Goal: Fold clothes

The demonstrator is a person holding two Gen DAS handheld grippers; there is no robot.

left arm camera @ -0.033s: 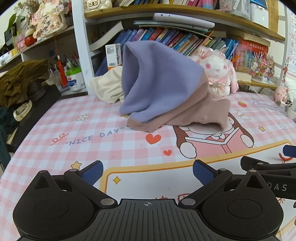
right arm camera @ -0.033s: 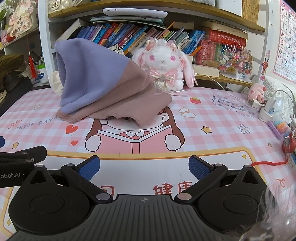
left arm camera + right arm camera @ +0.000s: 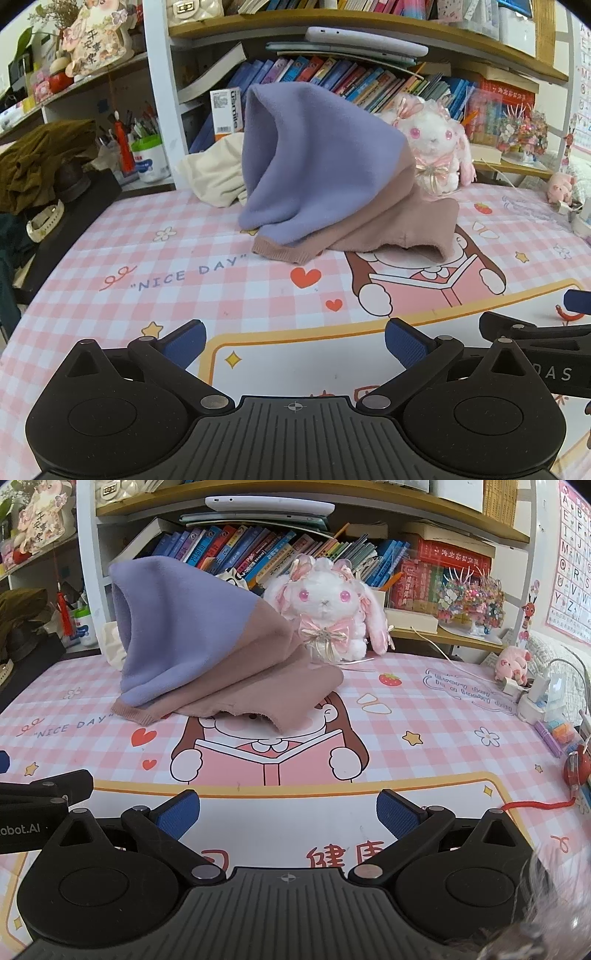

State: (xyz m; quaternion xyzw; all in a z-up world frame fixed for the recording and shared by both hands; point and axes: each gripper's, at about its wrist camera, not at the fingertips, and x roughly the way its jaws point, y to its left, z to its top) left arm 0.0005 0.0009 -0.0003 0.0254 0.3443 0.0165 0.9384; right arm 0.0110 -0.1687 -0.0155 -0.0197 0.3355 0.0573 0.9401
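My left tongs stand wide with nothing between the blue pads; my right tongs stand just as wide and just as bare; both hover low over the near edge of the bench, side by side. The purple-and-pink sweater lies well ahead of both, heaped rather than flat, its purple part peaked up against the bookshelf and its pink part trailing along the bench toward my right. From the left tongs it sits almost dead ahead; from the right tongs it sits ahead and off to the left. The heap runs across my view, left to right, so I judge each tongs could take its own end; the ribbed pink hem is the nearest edge, closer to the left.
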